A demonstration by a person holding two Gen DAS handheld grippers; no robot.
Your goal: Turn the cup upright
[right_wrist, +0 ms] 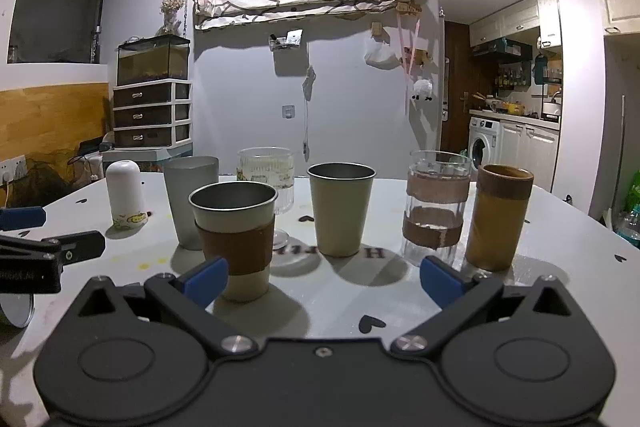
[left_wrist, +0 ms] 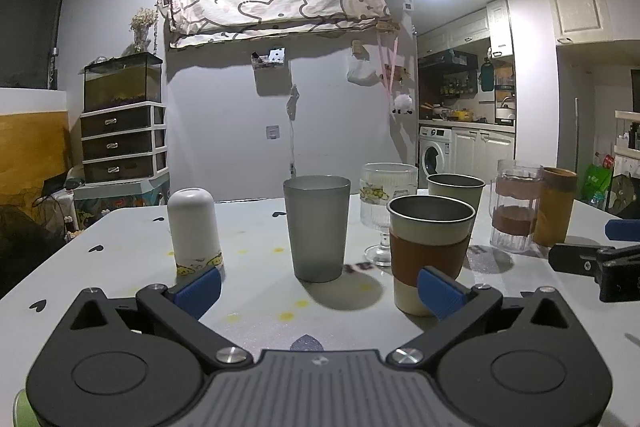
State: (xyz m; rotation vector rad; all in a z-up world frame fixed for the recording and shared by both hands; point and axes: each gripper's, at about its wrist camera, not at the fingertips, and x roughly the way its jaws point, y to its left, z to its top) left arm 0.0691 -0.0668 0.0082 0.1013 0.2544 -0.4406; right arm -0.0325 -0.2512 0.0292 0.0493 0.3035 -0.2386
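Note:
A white cup [left_wrist: 195, 231] with a yellow patterned rim stands upside down at the left of the table; it also shows in the right wrist view [right_wrist: 125, 199]. My left gripper [left_wrist: 318, 293] is open and empty, its left fingertip just in front of the white cup, with a grey tumbler [left_wrist: 317, 227] standing beyond the gap between its fingers. My right gripper [right_wrist: 324, 279] is open and empty, low over the table in front of a steel cup with a brown sleeve [right_wrist: 235, 235] and a plain steel cup [right_wrist: 341, 211].
Upright on the white table [right_wrist: 560, 267] stand a ribbed stemmed glass [right_wrist: 266, 175], a clear glass with brown bands [right_wrist: 437, 203] and a brown bamboo cup [right_wrist: 500, 219]. The other gripper shows at the right edge of the left view [left_wrist: 600, 259]. The table's far edge lies behind the cups.

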